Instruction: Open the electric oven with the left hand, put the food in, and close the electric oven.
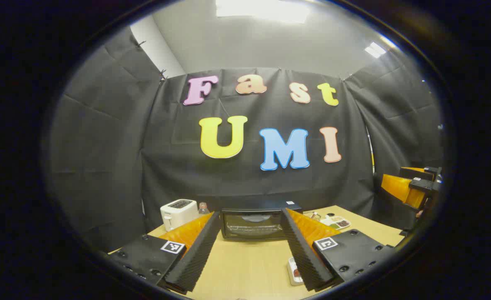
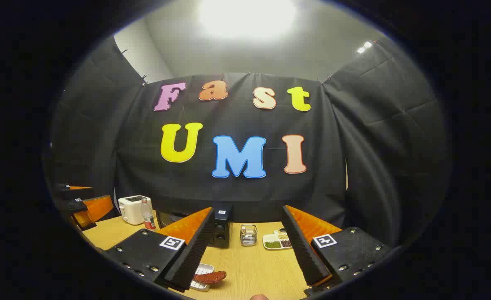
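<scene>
Nothing done yet tbh. Oven (image 1: 253, 224) door shut, dead ahead at 12 o'clock of my left gripper (image 1: 249, 246), spread, empty. Right gripper (image 2: 247, 246) spread too; food (image 2: 210, 277) on tray at its 7 o'clock. Everything left: open, load, close.

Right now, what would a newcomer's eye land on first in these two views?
Probably the electric oven, door closed, at the back of the wooden table and framed dead centre between the left gripper's open jaws. Next, the reddish food on a small white tray at the table's near edge, just beside the open right gripper. A white toaster sits left of the oven.
</scene>
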`<state>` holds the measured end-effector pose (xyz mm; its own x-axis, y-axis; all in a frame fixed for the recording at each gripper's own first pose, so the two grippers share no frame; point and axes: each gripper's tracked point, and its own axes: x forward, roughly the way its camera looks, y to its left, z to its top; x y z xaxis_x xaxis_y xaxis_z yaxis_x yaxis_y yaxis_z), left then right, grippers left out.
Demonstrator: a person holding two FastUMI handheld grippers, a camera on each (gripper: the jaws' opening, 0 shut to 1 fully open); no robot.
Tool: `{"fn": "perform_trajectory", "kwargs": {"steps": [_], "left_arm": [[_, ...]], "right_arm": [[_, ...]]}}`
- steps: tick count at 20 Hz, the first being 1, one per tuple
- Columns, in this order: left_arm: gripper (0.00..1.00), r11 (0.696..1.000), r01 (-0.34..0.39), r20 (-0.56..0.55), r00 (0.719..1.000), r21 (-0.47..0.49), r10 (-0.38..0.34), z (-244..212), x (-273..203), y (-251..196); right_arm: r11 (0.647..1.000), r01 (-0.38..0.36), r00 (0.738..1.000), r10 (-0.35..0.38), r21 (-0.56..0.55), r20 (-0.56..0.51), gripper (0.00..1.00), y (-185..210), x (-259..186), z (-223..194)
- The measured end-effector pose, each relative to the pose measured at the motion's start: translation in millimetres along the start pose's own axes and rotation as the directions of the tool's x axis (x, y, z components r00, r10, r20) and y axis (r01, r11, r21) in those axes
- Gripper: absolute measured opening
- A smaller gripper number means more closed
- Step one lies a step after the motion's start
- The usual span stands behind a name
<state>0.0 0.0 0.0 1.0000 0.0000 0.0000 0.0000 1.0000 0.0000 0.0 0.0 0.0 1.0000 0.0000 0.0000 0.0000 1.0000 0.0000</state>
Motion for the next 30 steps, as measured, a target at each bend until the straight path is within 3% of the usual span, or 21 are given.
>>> {"fn": "perform_trajectory", "kwargs": {"steps": [7, 18, 26, 28, 30], "left_arm": [[0.97, 1.0, 0.002, 0.006, 1.0, 0.002, -0.002, 7, -5, -13], [1.0, 1.0, -0.019, 0.027, 0.999, 0.02, 0.019, 12, -5, -35], [1.0, 0.999, -0.047, 0.042, 0.998, 0.022, 0.046, 18, 37, -43], [0.9, 0.998, -0.054, 0.047, 0.997, 0.014, 0.053, 21, 54, -39], [1.0, 0.999, -0.048, 0.048, 0.998, 0.01, 0.047, 21, 73, -39]], "right_arm": [[1.0, -0.008, 1.0, 0.008, 0.001, -0.003, 0.96, -10, -1, 2], [0.999, -0.041, 0.999, 0.041, 0.003, -0.001, 0.96, -26, -1, -2], [0.994, -0.1, 0.995, 0.1, 0.049, 0.001, 0.96, -26, -2, -14], [0.994, -0.101, 0.995, 0.101, 0.033, 0.007, 0.96, -26, 1, -14], [0.996, -0.09, 0.996, 0.09, 0.021, -0.004, 0.96, -28, 8, -19]]}}
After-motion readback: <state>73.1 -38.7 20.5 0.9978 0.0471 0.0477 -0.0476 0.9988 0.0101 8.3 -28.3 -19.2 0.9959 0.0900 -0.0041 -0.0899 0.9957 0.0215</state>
